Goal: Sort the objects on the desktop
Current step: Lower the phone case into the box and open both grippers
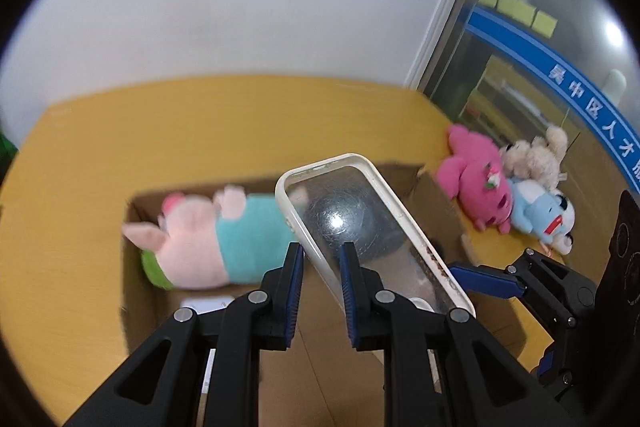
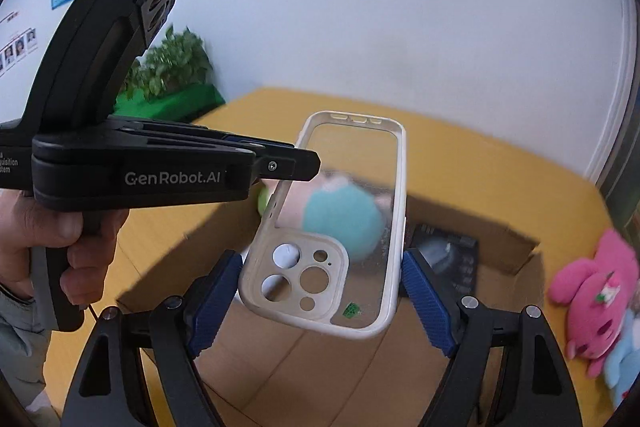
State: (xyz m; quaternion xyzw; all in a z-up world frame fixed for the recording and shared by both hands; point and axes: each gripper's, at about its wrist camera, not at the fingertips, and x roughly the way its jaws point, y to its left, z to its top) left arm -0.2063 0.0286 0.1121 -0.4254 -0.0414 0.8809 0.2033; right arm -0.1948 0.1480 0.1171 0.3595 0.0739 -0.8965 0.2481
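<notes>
At the centre of both wrist views hangs a clear phone case (image 1: 360, 227) with a white rim, held in the air above an open cardboard box (image 1: 440, 203) that stands on a yellow table (image 1: 240, 115). In the left wrist view the case's long axis runs diagonally, from the upper middle of the frame down to the lower right. In the right wrist view it runs nearly straight up the frame, leaning a little to the right, with the camera cut-outs at the lower end and three small slots in the rim at the top. A small green sticker sits near the case's lower edge; its print is too small to read.

The left gripper (image 1: 322, 267) enters the right wrist view from the left, and its blue-padded fingers (image 1: 294, 291) look closed on the case's edge, though the left wrist view shows a gap between the pads and blur hides the contact itself. Its black body carries the words "GenRobot.AI". A hand (image 2: 60, 247) grips its handle at the left edge of the right wrist view.

The right gripper (image 2: 322, 291) stands spread, one pad on either side of the case's lower end; whether the pads touch the rim cannot be told.

Inside the box lie a pink pig plush (image 1: 200, 239) in a teal top and a dark packet (image 2: 448, 259). At the right of the frame, on the table beside the box, lie a pink plush (image 1: 476, 175), a cream plush (image 1: 536, 155) and a light blue plush (image 1: 544, 215). A blue band (image 1: 580, 95) on the glass at the upper right bears Chinese characters, blurred.
</notes>
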